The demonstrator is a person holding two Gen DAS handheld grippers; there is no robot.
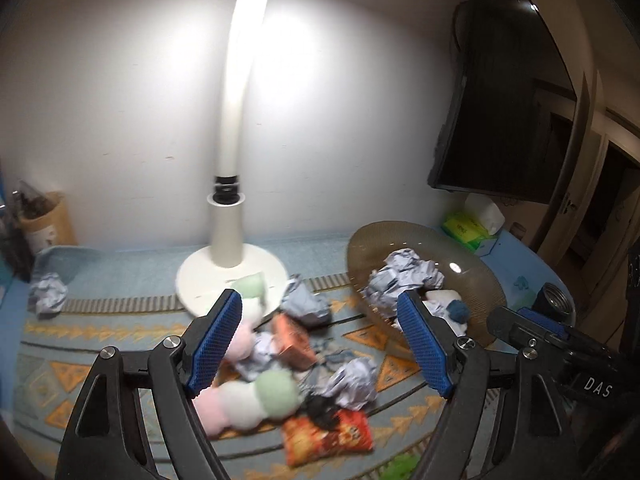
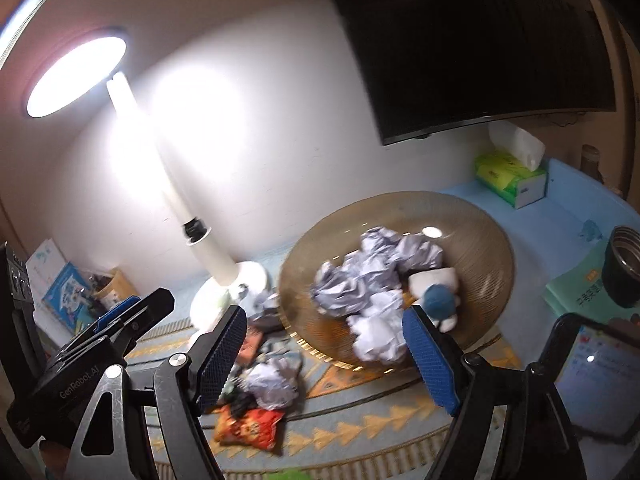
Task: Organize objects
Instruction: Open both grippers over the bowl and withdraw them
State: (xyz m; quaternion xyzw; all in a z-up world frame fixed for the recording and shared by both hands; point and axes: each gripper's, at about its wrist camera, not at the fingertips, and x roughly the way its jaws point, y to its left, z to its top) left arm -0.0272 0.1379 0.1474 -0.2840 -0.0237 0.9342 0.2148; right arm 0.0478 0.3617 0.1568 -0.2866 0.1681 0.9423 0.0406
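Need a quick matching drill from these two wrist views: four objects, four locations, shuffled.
Objects:
1. blue-headed plush toy
2. snack bag
3. tissue box
4. lone paper ball

Places:
A. on the patterned mat, nearest the camera
B. far left of the mat, apart from the pile
C. in the brown bowl
D. by the wall, under the dark screen

Pairs: 1-C, 2-A, 3-D, 4-B

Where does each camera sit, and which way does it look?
Left wrist: on the left gripper, looking down past its open, empty fingers at the toy, paper balls and lamp; the right gripper shows at the right edge.
Right wrist: on the right gripper, open and empty, facing the bowl of paper; the left gripper shows at the left.
Shared: lamp, bowl, snack bag, tissue box.
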